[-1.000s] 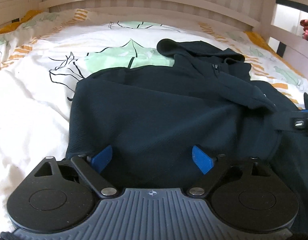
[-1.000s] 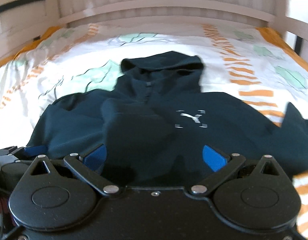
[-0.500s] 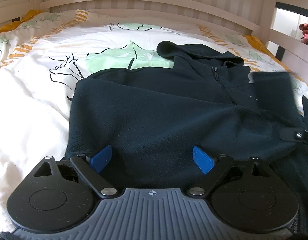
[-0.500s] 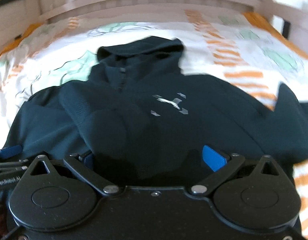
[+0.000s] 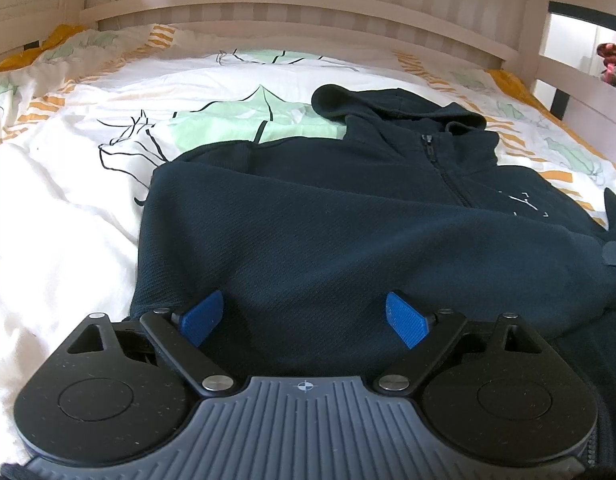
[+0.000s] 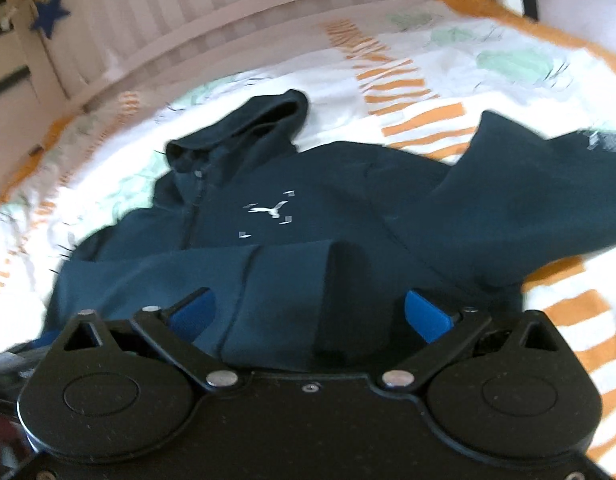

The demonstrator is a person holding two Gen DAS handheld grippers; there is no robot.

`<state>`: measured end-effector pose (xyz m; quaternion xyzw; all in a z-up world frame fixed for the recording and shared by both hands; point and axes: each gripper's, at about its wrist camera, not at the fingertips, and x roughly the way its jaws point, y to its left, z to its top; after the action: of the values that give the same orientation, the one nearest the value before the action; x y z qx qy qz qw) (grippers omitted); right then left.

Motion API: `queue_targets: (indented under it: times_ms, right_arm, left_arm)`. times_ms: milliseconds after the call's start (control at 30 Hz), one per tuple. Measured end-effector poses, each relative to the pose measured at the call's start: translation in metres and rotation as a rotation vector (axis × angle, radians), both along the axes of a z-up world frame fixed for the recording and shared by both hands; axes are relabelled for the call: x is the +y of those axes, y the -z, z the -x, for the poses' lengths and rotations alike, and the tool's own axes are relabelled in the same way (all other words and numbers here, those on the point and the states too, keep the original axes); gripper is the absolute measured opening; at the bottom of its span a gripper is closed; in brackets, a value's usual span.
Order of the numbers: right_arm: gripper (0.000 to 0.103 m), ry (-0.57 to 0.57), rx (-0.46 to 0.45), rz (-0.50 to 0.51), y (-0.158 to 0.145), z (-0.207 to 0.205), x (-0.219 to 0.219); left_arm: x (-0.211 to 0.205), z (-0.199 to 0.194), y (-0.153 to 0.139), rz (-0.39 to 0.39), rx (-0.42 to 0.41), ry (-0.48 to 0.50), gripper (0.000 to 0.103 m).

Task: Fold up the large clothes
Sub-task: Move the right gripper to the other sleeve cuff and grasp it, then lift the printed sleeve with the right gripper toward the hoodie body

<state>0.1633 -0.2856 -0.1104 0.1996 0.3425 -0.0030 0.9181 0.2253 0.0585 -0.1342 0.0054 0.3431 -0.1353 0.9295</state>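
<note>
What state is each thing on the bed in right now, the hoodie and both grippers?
Hoodie: front up on the duvet, zipped, hood flat.
One sleeve: folded across the chest.
Other sleeve: spread out to the side.
Left gripper: open over the hoodie, gripping nothing.
Right gripper: open, jaws just closing a little, folded sleeve's cuff between them.

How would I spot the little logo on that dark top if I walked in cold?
Start at the bed with the white, orange-striped cover; a dark navy hooded jacket lies spread on it. Beside its zip, on the chest, sits the logo: a small white leaping cat framed by pale corner marks, the only light marking there.
</note>
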Motion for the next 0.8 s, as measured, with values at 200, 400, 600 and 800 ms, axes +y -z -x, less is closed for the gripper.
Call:
queue_targets:
  times_ms: [200,400,600,800]
  right_arm:
    - [0.086,-0.037,0.010,0.007,0.009,-0.010,0.002]
    - [0.048,-0.077,0.000,0.051,0.006,-0.021,0.012]
    - [0.018,-0.114,-0.086,0.100,-0.022,-0.027,0.018]
    - [0.025,-0.095,-0.085,0.148,-0.026,-0.042,0.013]
  left_arm:
    - [0.003,0.024,-0.018,0.060,0.001,0.034,0.089]
    - [0.003,0.034,-0.027,0.063,-0.028,0.026,0.089]
    - [-0.002,0.025,-0.048,0.067,-0.099,0.023,0.089]
    - [-0.006,0.000,-0.032,0.030,-0.029,-0.039,0.089]
